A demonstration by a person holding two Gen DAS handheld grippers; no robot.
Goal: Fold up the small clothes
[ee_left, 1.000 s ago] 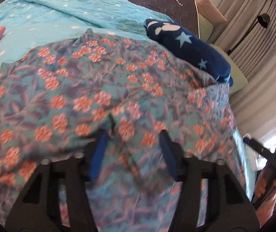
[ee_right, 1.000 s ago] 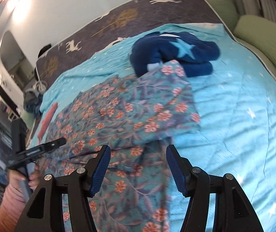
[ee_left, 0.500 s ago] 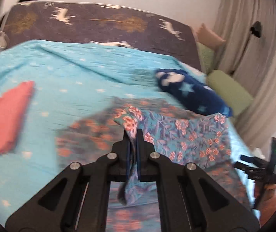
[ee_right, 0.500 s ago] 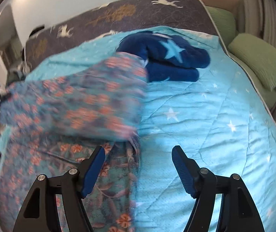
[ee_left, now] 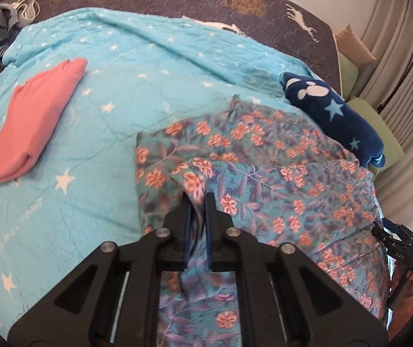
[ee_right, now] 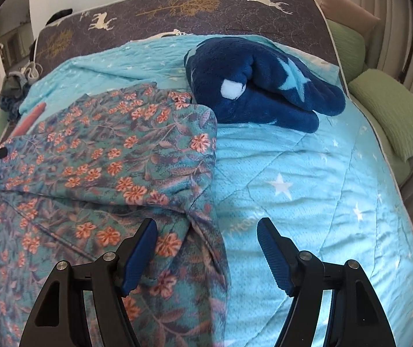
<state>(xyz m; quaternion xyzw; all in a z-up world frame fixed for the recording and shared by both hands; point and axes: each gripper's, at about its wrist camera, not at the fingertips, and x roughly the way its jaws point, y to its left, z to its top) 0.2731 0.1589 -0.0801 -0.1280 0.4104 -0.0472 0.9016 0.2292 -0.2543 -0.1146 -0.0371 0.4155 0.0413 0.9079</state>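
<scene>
Floral garment [ee_left: 264, 156] lies on the bed, on the turquoise star quilt [ee_left: 137, 92], its upper layer folded across the lower one. Left claw [ee_left: 198, 202] has a fold of the floral cloth between its fingers; the jaws stand narrow, having just eased apart slightly, and the cloth still runs up between the blue pads. Whether the pads still press on it is hard to read; the fabric rises in a peak at the tips, so it looks pinched.

Right claw [ee_right: 207, 231] is spread wide, nothing between the pads. It hangs over the garment's right edge: the left finger [ee_right: 142, 243] is above the floral cloth [ee_right: 113, 150], the right finger over bare quilt [ee_right: 307, 173].

Folded pink garment [ee_left: 32, 121] lies well apart to the left. Dark blue starred fleece [ee_right: 264, 86] sits just beyond the floral garment's far corner, touching it or nearly so.

Hidden: the lower part of the garment is cut off by both claw bodies. In the left view the right claw's device shows only at the frame edge, with part of a hand [ee_left: 406, 292] blurred beneath it. Both claws point steeply down toward the bed.
</scene>
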